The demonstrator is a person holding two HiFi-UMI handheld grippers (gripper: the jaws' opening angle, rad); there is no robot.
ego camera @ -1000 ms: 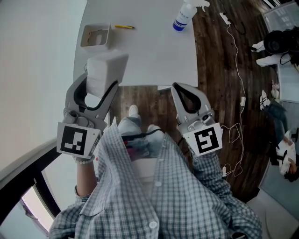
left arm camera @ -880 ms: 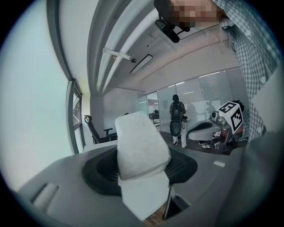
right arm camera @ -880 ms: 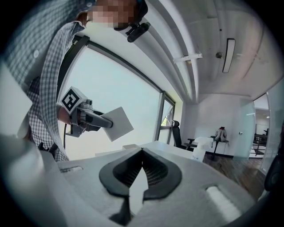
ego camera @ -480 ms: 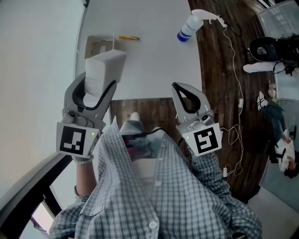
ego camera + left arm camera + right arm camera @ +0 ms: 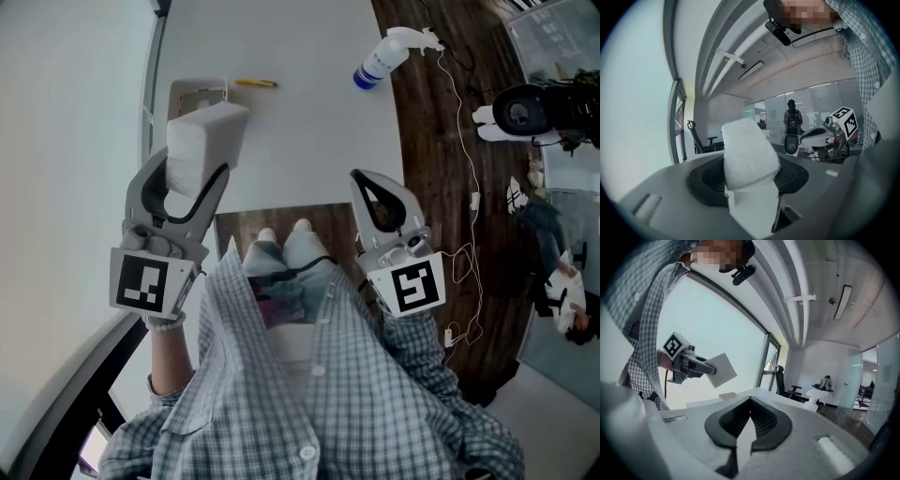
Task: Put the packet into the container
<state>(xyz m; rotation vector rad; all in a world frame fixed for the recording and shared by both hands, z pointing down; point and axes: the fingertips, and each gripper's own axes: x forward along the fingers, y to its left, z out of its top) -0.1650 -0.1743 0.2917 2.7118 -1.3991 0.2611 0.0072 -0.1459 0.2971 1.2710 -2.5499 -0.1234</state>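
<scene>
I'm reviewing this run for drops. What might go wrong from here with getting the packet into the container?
The left gripper holds the packet by one end only, so the free end may slip. The container stands near the edge of the table, so a nudge might push it off.

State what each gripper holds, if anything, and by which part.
The left gripper clamps the white packet between its fingers by its near end; the far end sticks out. The right gripper is shut, empty.
</scene>
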